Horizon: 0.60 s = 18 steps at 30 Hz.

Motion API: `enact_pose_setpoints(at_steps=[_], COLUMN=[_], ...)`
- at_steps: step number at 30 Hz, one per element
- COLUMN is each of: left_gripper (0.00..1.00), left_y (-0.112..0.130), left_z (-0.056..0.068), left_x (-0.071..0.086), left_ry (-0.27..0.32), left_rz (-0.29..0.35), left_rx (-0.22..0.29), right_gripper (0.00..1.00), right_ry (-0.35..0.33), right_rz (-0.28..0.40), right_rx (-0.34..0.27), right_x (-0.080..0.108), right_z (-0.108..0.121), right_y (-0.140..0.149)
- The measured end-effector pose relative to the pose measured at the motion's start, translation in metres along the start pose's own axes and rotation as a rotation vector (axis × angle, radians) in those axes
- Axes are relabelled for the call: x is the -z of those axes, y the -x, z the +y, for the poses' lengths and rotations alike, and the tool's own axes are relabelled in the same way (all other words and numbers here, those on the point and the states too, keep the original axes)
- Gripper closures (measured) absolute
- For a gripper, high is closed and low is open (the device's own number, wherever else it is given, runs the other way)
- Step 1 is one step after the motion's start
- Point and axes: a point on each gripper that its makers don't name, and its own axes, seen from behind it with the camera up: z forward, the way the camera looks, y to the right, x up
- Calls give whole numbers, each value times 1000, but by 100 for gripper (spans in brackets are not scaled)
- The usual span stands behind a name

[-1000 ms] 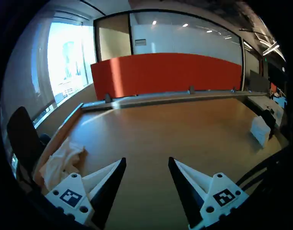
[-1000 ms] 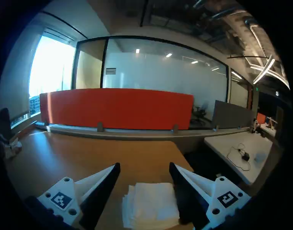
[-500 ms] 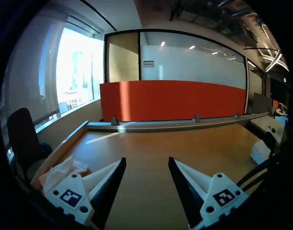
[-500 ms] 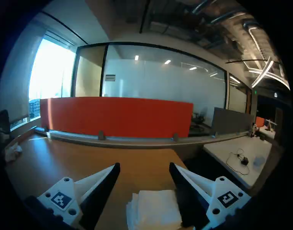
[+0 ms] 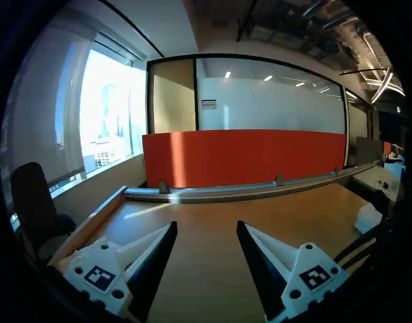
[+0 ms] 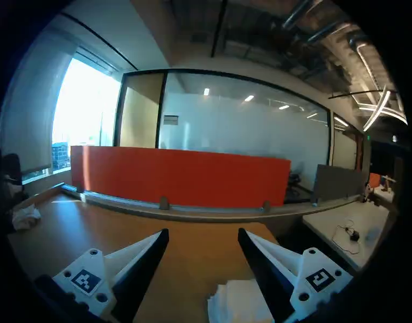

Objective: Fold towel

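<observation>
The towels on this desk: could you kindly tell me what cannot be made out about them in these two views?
Right gripper view: folded towel stack, cut off by the bottom edge and partly behind a finger.
Right gripper view: crumpled cloth, far left, too small for detail.
Left gripper view: white stack, small and dim near the right edge.

The towels [image 6: 235, 302] run off the near edge, partly behind a finger [image 6: 262, 269]. The far-left cloth [image 6: 26, 217] is tiny and unclear.
</observation>
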Motion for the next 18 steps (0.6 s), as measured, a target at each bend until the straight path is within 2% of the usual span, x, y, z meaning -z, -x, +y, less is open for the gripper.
enact_pose_setpoints(at_steps=[7, 18], left_gripper=[19, 19], left_y=[-8, -6], left_z=[-2, -8], left_x=[-1, -2], left_ry=[15, 29], left_rz=[22, 22], left_rx=[21, 25], right_gripper=[1, 1], right_ry=[-47, -97], right_rz=[23, 40], right_rx=[-16, -20], right_x=[-3, -1], right_z=[-44, -94], right_y=[-13, -30])
